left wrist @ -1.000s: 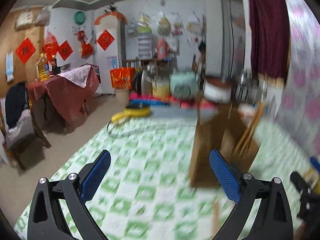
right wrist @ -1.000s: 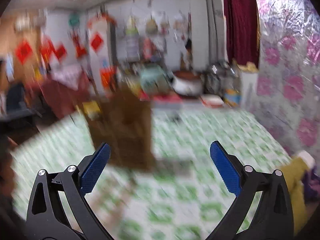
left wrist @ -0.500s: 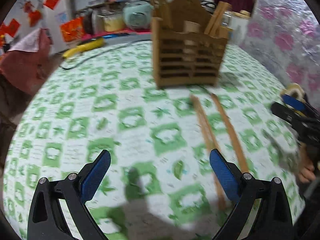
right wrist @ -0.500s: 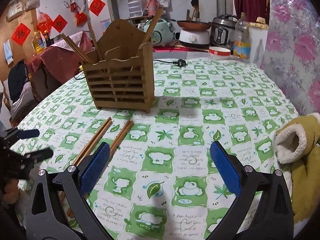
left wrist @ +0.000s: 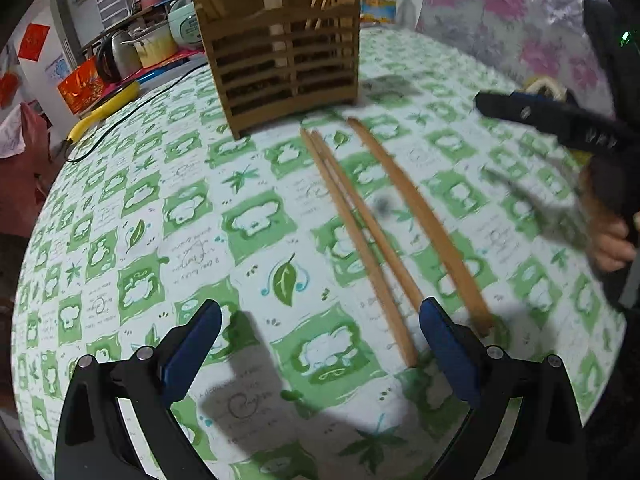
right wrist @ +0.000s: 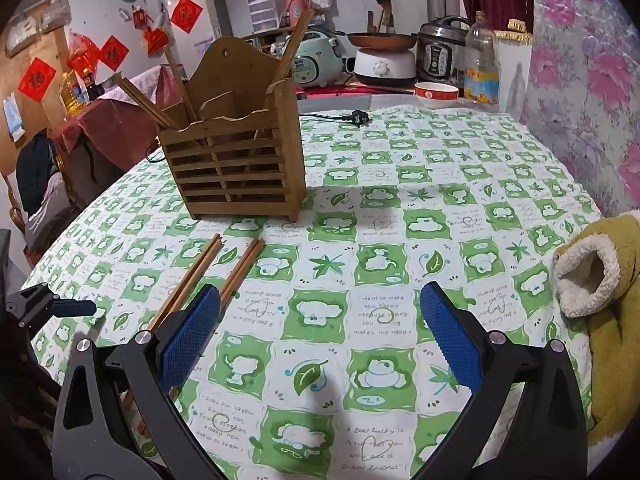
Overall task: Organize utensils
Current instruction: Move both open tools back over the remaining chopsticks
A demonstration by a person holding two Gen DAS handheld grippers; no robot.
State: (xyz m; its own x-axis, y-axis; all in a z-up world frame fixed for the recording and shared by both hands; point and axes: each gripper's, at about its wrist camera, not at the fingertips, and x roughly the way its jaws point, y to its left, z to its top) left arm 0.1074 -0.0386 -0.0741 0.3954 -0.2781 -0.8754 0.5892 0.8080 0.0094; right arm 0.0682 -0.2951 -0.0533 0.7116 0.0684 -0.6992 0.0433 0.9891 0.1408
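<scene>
A slatted wooden utensil holder [left wrist: 280, 60] [right wrist: 236, 168] stands on the green-and-white tablecloth [left wrist: 248, 224] with several chopsticks upright in it. More wooden chopsticks [left wrist: 360, 224] [right wrist: 192, 284] lie flat on the cloth in front of it, in two groups. My left gripper [left wrist: 320, 340] hovers open just above the near ends of these chopsticks, its right finger beside them. My right gripper [right wrist: 320, 324] is open over bare cloth, the loose chopsticks at its left finger. In the left wrist view the right gripper [left wrist: 552, 116] appears at the right edge, held by a hand.
A black power cord and plug [right wrist: 352, 118] lie behind the holder. A yellow fleece-lined slipper-like item [right wrist: 596, 280] rests at the table's right edge. Cookers, a bowl and a bottle [right wrist: 482, 64] crowd the far side. A floral wall covering [right wrist: 580, 80] rises on the right.
Both grippers have tilted down from the room toward the table and come closer. The left one has dropped low over the loose chopsticks. Both stay open.
</scene>
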